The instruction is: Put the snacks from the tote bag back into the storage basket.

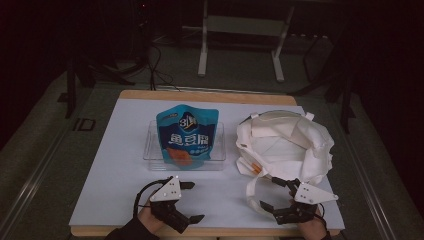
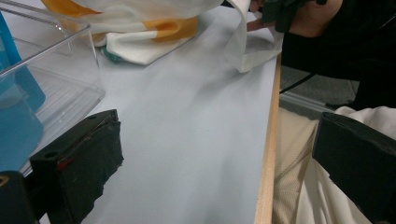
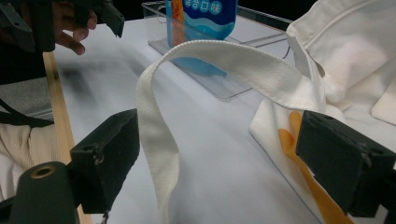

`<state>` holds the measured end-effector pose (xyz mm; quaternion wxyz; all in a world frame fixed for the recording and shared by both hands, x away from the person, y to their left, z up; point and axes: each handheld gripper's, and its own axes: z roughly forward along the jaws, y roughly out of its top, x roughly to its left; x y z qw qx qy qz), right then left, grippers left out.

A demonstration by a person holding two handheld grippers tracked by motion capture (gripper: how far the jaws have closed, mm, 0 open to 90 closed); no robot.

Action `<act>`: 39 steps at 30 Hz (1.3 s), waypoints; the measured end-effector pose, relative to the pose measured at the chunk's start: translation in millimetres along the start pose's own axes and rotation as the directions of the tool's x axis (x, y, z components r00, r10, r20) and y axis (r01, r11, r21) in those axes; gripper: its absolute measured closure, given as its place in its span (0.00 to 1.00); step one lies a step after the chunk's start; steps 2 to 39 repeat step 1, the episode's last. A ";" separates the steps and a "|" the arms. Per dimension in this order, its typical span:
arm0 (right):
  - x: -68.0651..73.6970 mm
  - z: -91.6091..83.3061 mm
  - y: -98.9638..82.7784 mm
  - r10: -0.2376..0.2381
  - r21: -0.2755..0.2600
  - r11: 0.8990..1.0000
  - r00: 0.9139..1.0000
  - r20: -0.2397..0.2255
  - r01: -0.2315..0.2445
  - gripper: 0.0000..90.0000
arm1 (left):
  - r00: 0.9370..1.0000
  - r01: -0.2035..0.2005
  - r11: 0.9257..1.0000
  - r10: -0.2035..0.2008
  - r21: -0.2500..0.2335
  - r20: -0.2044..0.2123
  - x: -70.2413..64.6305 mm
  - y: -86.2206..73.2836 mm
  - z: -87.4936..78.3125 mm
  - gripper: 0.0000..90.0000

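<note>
Both grippers are spread: my right gripper (image 1: pixel 278 196) straddles the looped strap (image 3: pixel 159 140) of the cream canvas tote bag (image 1: pixel 285 145), ready to pinch; my left gripper (image 1: pixel 192 201) waits empty left of the bag, below the blue snack pouch (image 1: pixel 185 135).

A wooden table (image 1: pixel 200 95) carries a white board (image 1: pixel 120 165) that covers nearly all of its top, leaving a strip of wood bare along the far and near edges. A clear plastic tray (image 1: pixel 150 150) lies on the board at about its middle, with a blue snack pouch (image 1: pixel 185 137) resting in it. Just to the right of the tray lies a cream cloth bag (image 1: pixel 287 145), mouth open, its strap (image 1: pixel 252 192) looping onto the board on the near side.
</note>
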<state>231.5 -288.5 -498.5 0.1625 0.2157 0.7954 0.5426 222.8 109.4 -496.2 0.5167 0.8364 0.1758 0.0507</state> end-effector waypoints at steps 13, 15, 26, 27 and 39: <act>0.1 0.1 0.1 0.000 0.002 1.000 1.000 -0.001 0.000 0.15 | 1.000 0.000 1.000 0.000 0.000 0.000 0.0 0.0 0.0 0.02; 0.1 0.1 0.1 0.000 0.002 1.000 1.000 -0.001 0.000 0.15 | 1.000 0.000 1.000 0.000 0.000 0.000 0.0 0.0 0.0 0.02; 0.1 0.1 0.1 0.000 0.002 1.000 1.000 -0.001 0.000 0.15 | 1.000 0.000 1.000 0.000 0.000 0.000 0.0 0.0 0.0 0.02; 0.1 0.1 0.1 0.000 0.002 1.000 1.000 -0.001 0.000 0.15 | 1.000 0.000 1.000 0.000 0.000 0.000 0.0 0.0 0.0 0.02; 0.1 0.1 0.1 0.000 0.002 1.000 1.000 -0.001 0.000 0.15 | 1.000 0.000 1.000 0.000 0.000 0.000 0.0 0.0 0.0 0.02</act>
